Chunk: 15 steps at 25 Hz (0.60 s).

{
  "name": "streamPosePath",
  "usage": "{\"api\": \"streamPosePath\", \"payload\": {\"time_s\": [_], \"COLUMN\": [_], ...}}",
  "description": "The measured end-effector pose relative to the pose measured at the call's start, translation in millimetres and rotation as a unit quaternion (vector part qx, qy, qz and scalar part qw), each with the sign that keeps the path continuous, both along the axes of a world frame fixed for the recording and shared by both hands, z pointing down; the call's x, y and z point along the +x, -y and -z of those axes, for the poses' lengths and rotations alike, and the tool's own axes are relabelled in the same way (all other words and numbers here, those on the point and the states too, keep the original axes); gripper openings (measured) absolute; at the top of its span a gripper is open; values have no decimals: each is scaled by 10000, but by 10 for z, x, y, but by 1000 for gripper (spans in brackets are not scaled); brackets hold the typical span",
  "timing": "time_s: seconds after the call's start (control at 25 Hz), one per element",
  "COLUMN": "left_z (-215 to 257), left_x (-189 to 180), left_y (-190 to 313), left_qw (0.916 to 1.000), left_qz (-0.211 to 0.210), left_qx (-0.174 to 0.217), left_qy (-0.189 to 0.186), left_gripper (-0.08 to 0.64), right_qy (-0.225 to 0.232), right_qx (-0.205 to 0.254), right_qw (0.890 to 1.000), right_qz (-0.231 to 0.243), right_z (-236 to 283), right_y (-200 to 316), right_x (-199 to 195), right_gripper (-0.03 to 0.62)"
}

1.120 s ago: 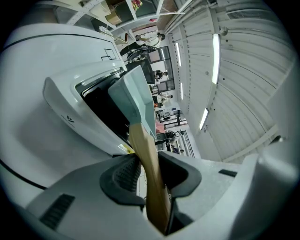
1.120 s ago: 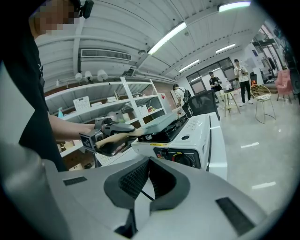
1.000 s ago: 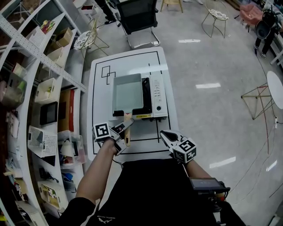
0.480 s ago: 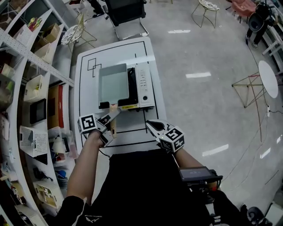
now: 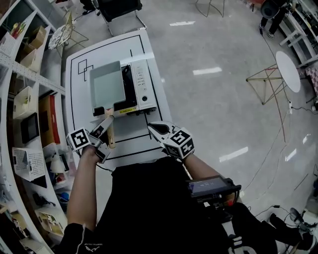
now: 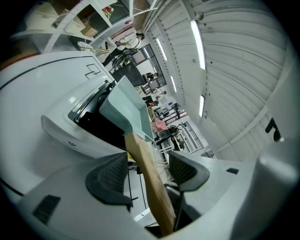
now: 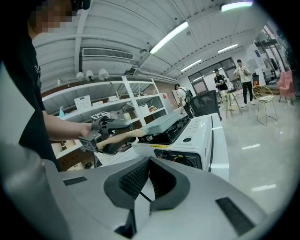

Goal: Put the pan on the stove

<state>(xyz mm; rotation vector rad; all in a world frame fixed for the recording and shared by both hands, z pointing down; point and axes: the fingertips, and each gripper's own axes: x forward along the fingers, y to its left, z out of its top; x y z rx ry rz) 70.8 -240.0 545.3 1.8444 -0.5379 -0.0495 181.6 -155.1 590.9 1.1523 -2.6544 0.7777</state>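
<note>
- Although plainly printed, yellow label (image 5: 126, 110) on the near front edge of the stove (image 5: 142, 84) too small to read; likewise the small marks along its white control strip and the white print low on the black shirt (image 5: 149, 213).
- Black-and-white square markers, no letters, on the left cube (image 5: 78, 139) and the right cube (image 5: 180, 143).
- Pan (image 5: 106, 87), square and grey-green, set on the stove's left part over the black burner well; wooden handle (image 6: 143, 160) reaching off the near edge, out over the table (image 5: 78, 101).
- Left gripper (image 6: 149, 169): released, jaws opening, with the handle between the 2 pads and a gap at each side.
- Right gripper (image 7: 149, 180): clenched on nothing, pads pressed together, held over the table to the right of the handle and near the stove's near right corner, apart from both.
- Beyond the pan, 2 overlapping black rectangles (image 5: 84, 67) drawn on the table inside a black border line.
- Along the table's left side, white shelves (image 5: 30, 94) with boxes and bins.
- Past the far end, a black office chair (image 5: 117, 7) and a white wire chair (image 5: 62, 34).
- Well apart to the right, a round white table (image 5: 288, 69) and a wire-frame stool (image 5: 266, 82) on glossy grey floor.
- At the person's waist, a black device (image 5: 211, 187) with a screen.
- Far off in the right gripper view, people (image 7: 241, 70) standing by glass doors.
</note>
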Motion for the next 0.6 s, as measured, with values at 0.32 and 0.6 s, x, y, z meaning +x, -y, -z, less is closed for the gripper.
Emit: {"api": "streamPosePath", "payload": {"time_s": [0.32,0.6], "left_z": [116,103], "left_x": [-393,-733], "left_y": [-9,-189], "left_qw": [9975,9872], "left_qz": [338,280], "left_qx": [522,1229], "left_qy": [341,975], "left_gripper": [267,250], "right_qy": [-65,-464], "right_qx": [162,429], "right_qw": [9998,9979], "right_qz": [-107,-153], "right_z": [164,267], "right_y": [-29,-66], "right_x": [-100,-195], "right_gripper": [26,26]}}
